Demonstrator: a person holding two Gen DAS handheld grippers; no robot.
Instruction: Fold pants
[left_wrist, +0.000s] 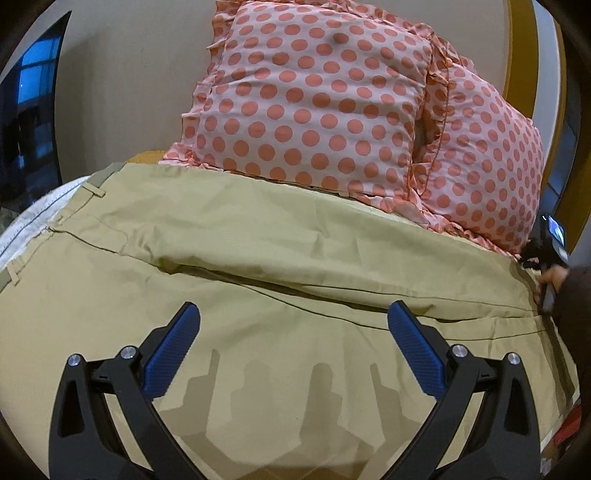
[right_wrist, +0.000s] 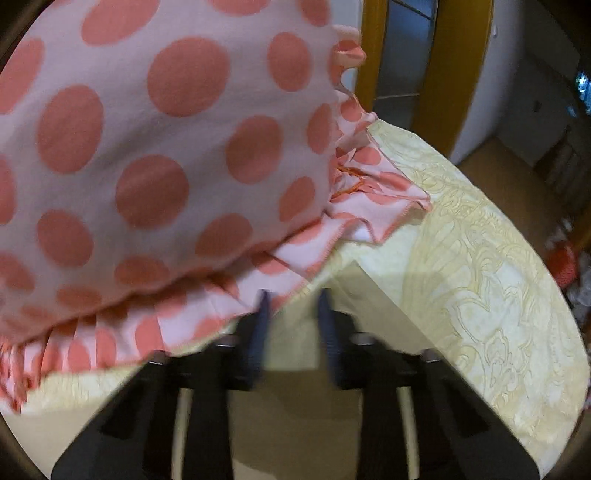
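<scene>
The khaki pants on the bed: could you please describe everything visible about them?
The khaki pants look like thin woven cotton, lightly creased. They lie spread flat across the bed, waistband with belt loops at far left, white lining showing there. One leg lies over the other along a long seam. Polka-dot pillows border their far edge. The open left gripper hovers above, casting shadows.

Right tongs (right_wrist: 292, 295) slightly parted, beside polka-dot pillow (right_wrist: 147, 147)
</scene>
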